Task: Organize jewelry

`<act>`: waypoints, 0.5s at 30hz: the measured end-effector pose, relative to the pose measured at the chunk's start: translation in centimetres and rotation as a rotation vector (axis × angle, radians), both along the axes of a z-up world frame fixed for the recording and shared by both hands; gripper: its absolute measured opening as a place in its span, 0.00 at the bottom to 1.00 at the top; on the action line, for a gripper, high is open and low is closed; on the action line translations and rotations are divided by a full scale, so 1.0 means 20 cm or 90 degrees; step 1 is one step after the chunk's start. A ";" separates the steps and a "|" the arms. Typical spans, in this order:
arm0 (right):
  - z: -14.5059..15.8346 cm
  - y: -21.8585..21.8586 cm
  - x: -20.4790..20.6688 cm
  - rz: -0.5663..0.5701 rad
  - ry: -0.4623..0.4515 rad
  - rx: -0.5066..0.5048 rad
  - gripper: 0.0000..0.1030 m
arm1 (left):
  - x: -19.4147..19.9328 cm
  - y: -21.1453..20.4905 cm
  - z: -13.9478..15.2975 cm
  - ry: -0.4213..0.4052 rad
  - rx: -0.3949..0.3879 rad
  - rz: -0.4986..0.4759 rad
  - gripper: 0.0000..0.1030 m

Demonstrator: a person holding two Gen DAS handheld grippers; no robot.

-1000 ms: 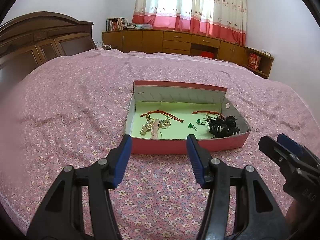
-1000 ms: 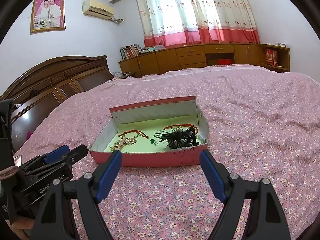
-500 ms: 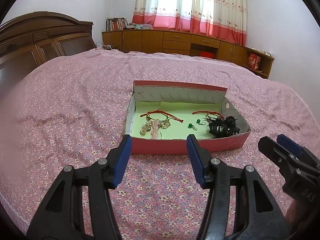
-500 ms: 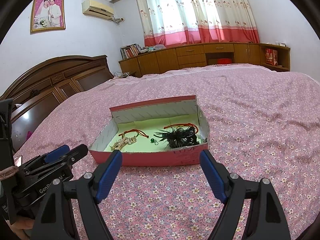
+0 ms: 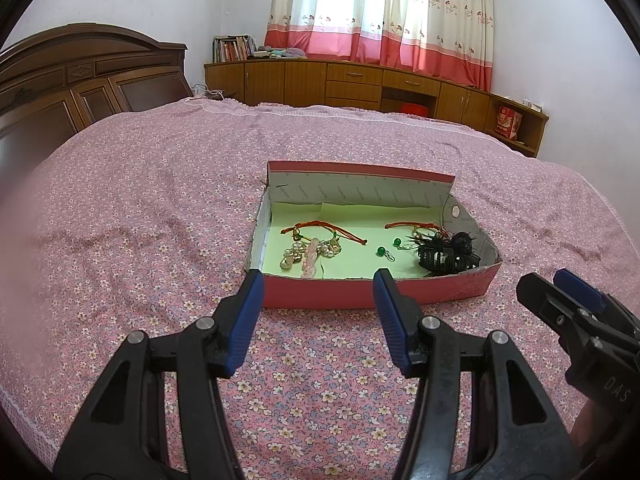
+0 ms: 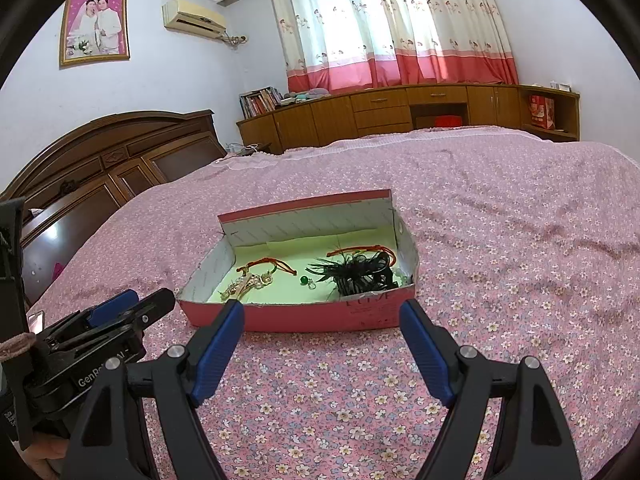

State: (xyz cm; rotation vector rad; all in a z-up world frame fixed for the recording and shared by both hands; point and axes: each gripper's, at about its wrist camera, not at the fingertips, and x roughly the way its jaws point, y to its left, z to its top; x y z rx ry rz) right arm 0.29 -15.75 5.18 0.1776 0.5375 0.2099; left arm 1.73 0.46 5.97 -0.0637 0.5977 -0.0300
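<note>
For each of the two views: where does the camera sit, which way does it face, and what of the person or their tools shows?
Left wrist: sits on the left hand-held gripper, looking down along its open fingers at the box on the bed; the right hand-held gripper shows at the right edge.
Right wrist: sits on the right hand-held gripper, facing the same box; the left hand-held gripper shows at lower left.
Shared: box, bed, curtains.

One box (image 5: 320, 294); two red cord bracelets (image 5: 320, 227) (both inside); two green beads (image 5: 381, 249).
</note>
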 end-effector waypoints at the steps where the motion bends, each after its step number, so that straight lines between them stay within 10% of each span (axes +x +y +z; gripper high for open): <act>1: 0.00 0.00 0.00 0.000 0.000 0.000 0.79 | 0.00 0.00 0.00 0.000 0.000 0.000 0.47; 15: 0.00 0.00 0.00 -0.001 0.001 0.000 0.79 | 0.00 -0.01 -0.01 0.003 0.002 0.000 0.47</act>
